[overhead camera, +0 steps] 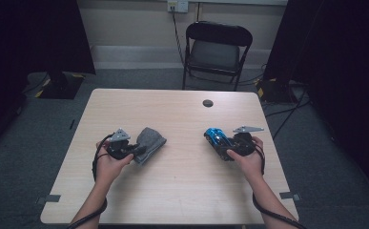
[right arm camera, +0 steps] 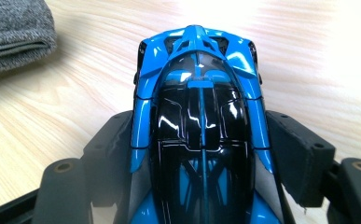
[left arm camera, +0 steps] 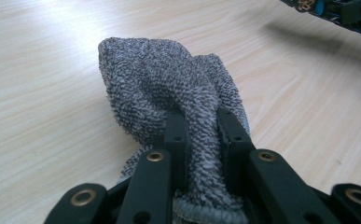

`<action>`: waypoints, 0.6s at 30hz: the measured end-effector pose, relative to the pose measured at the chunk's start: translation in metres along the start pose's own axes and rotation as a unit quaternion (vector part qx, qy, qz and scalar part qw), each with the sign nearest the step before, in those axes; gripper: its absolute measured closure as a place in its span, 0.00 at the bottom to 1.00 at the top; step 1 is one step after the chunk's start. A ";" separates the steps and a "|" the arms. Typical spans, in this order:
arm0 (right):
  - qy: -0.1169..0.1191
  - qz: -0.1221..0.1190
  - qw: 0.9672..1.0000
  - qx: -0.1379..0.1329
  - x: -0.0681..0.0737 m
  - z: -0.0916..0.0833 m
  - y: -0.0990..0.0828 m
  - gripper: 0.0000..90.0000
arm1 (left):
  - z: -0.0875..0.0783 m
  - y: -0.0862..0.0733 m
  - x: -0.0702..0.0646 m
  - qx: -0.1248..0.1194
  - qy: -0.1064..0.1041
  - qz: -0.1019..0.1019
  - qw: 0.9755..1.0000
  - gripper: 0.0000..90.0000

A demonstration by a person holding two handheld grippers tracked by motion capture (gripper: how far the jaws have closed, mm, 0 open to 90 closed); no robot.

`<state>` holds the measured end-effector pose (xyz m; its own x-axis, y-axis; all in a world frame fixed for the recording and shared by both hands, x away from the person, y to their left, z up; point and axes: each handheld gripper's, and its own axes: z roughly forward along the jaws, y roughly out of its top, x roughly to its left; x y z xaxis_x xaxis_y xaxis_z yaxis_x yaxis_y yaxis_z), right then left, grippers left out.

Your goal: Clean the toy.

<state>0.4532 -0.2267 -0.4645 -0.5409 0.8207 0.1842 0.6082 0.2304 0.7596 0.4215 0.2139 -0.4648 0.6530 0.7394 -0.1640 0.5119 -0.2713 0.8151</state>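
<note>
A grey cloth [overhead camera: 149, 142] lies bunched on the left half of the table [overhead camera: 182, 191], just right of the left gripper [overhead camera: 139, 150]. In the left gripper view the two black jaws stand close together with a fold of the cloth [left arm camera: 169, 84] pinched between them; the rest of the terry fabric humps up beyond the tips and rests on the wood. The person's left hand [overhead camera: 108, 164] wraps the gripper body from the near side, and a cable loops down along the forearm.

On the right half of the table a blue and black toy car [overhead camera: 216, 138] sits in the right gripper [overhead camera: 222, 149]. In the right gripper view the jaws stand wide, one pad against each flank of the car [right arm camera: 201, 130], clamped on its body, with the car's blue nose pointing away over the wood. The right hand [overhead camera: 249, 157] holds that gripper from the near right, and a grey three-cornered plate tops it.

Cloth and car are well apart, with bare table between them. The right gripper view also catches an edge of the cloth [right arm camera: 15, 32] at its upper left, and the left gripper view catches the car's [left arm camera: 336, 11] underside at its top right corner, above its shadow on the table.

Near the far edge of the table is a small dark round cap [overhead camera: 208, 103]. Beyond the table stands a black folding chair [overhead camera: 216, 50] against the wall, with cables on the grey floor at the right.
</note>
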 end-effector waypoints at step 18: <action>-0.023 0.016 1.000 0.000 -0.032 -0.001 -0.009 0.31 | 0.012 0.001 0.020 0.011 0.019 -0.015 1.000 0.85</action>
<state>0.4644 -0.2557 -0.4764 -0.4937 0.8509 0.1796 0.6254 0.2039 0.7532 0.4418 0.2216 -0.4741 0.6152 0.7707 -0.1660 0.5430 -0.2616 0.7980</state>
